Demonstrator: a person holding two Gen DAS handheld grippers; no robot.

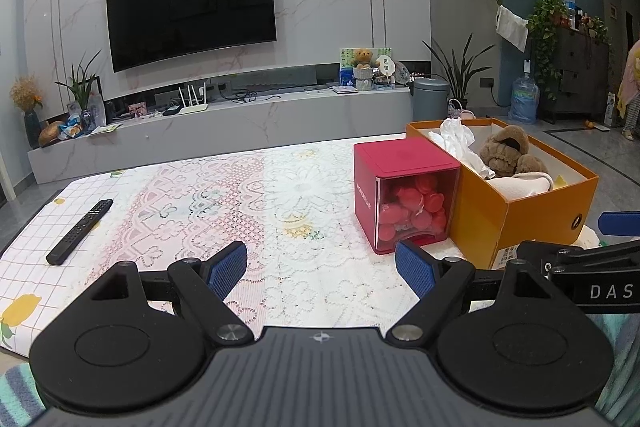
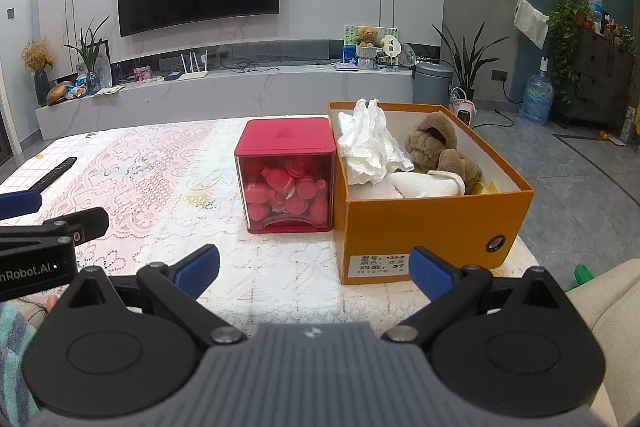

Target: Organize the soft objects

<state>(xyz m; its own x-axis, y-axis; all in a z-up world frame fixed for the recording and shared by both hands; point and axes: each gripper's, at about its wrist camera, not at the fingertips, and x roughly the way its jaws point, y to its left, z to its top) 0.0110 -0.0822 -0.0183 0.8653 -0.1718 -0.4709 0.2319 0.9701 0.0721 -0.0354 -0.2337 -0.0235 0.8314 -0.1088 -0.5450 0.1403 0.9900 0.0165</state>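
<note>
An orange cardboard box [image 2: 432,223] stands on the lace-covered table [image 2: 280,279]; it also shows in the left wrist view [image 1: 516,211]. Inside lie a brown plush bear [image 2: 440,147], crumpled white plastic [image 2: 368,143] and a white folded cloth [image 2: 428,185]. The bear [image 1: 508,149] shows in the left wrist view too. My left gripper [image 1: 320,269] is open and empty, low over the table, left of the box. My right gripper [image 2: 316,273] is open and empty, just in front of the box's near wall.
A red box with a clear front [image 2: 286,175] full of red round pieces stands against the orange box's left side. A black remote [image 1: 80,231] lies at the table's left. A TV wall and low cabinet are behind. A cream sofa arm [image 2: 612,307] is at my right.
</note>
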